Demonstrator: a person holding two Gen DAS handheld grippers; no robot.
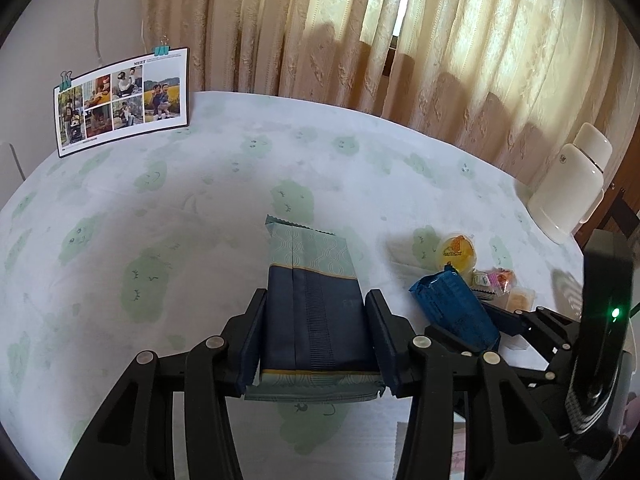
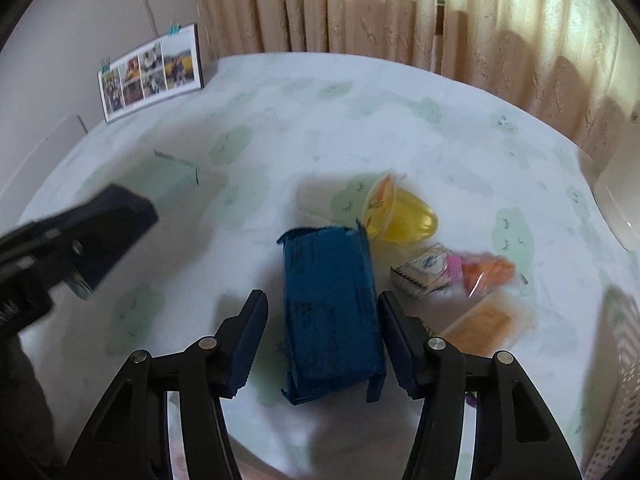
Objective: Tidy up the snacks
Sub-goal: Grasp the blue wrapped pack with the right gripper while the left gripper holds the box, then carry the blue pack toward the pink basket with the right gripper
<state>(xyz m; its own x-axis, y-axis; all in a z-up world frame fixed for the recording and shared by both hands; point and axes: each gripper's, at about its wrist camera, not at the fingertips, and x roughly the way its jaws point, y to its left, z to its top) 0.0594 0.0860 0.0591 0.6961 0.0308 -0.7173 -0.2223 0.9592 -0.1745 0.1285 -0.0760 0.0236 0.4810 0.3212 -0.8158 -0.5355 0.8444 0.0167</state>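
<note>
Gripping a teal-and-navy packet [image 1: 310, 300], the left gripper [image 1: 316, 336] has both pads pressed on the packet's navy sides, with the pale teal end pointing toward the far edge of the table [image 1: 280, 152]. The packet appears lifted off the cloth; its near sealed end hangs just below the pads.

A blue packet [image 2: 330, 304] lies on the table toward the right side, lengthwise between the fingers of the right gripper [image 2: 322, 336]. The right finger [image 2: 396, 340] sits against or just beside the packet's right edge; the left finger [image 2: 250, 332] stands apart from it, with cloth visible in the gap. The jaws are apart and not clamped. The right wrist view is blurred.

Just beyond the blue packet, a yellow jelly cup [image 2: 400, 212] lies tipped on its side. Near it, toward the right edge, lie a small white wrapped sweet [image 2: 420, 272], an orange-and-pink wrapped snack [image 2: 484, 270] and a flat orange wafer pack [image 2: 480, 328], close together.

A white cloth with pale green cloud figures covers the table. A photo card [image 1: 124, 100], held by two green clips, stands at the far left corner. A white appliance [image 1: 572, 188] stands at the far right edge. Beige curtains [image 1: 400, 40] hang behind the table.
</note>
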